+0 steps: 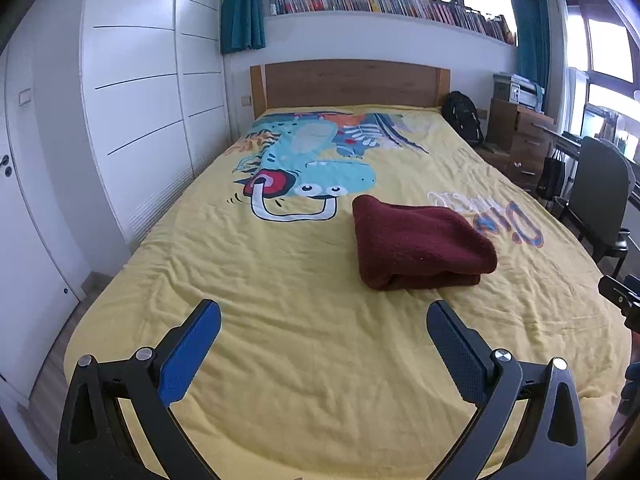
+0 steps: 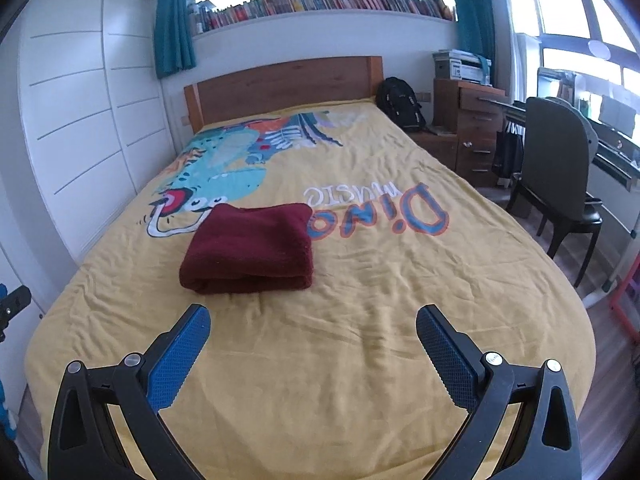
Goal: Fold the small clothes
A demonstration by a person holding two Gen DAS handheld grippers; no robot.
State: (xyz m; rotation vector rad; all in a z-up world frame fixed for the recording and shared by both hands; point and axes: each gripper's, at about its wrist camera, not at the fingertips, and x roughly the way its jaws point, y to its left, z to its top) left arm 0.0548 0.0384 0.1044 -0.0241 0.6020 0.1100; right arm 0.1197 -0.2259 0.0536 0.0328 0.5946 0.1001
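Note:
A dark red fleece garment (image 1: pixel 420 242) lies folded into a thick rectangle on the yellow bedspread (image 1: pixel 280 280). It also shows in the right wrist view (image 2: pixel 250 250). My left gripper (image 1: pixel 322 318) is open and empty, held above the bed short of the garment, which lies ahead and to the right. My right gripper (image 2: pixel 312 322) is open and empty, with the garment ahead and to the left. Part of the right gripper shows at the right edge of the left wrist view (image 1: pixel 624 300).
The bedspread (image 2: pixel 360 280) has a dinosaur print and covers the whole bed. White wardrobes (image 1: pixel 132 100) stand on the left. A wooden headboard (image 1: pixel 348 82), a black backpack (image 2: pixel 402 104), a wooden drawer unit (image 2: pixel 468 128) and a dark chair (image 2: pixel 560 176) are at the back and right.

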